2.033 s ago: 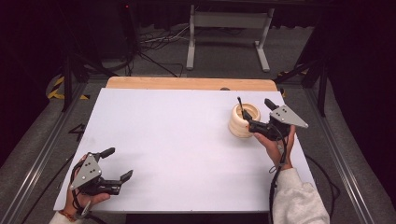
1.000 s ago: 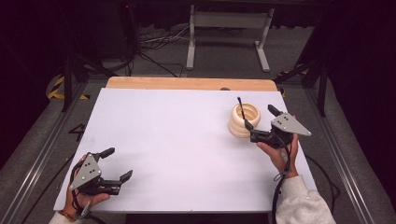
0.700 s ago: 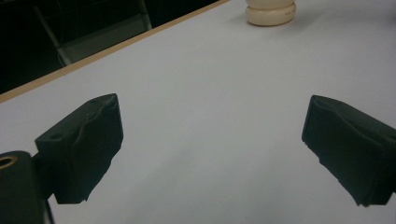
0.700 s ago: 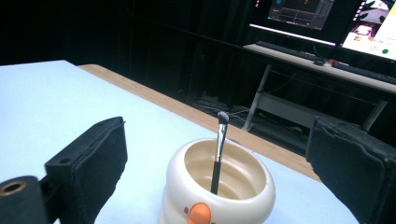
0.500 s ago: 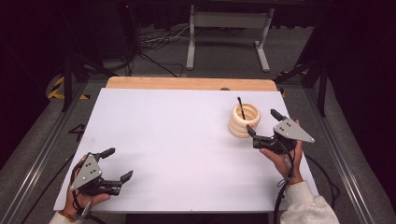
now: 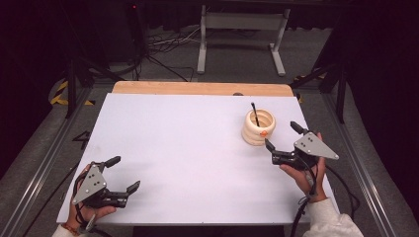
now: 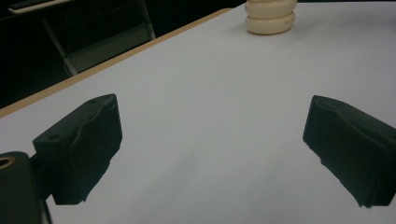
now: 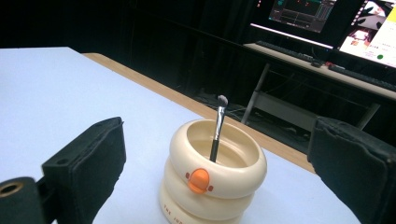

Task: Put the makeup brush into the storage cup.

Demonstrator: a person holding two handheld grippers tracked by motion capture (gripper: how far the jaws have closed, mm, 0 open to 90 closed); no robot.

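Both tongs stayed released: my right gripper [image 6: 280, 141] sat just beside the cream holder [image 6: 258, 127] with its brush [image 6: 254, 114], my left gripper [image 6: 117, 175] well apart from it.

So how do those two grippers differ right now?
The right gripper sits close to the cream holder, jaws pointed at it; the left gripper rests at the table's near left corner, far from it. The right gripper view looks into the holder and its brush; the left gripper view has the holder small and distant. Both are open, empty and hand-held.
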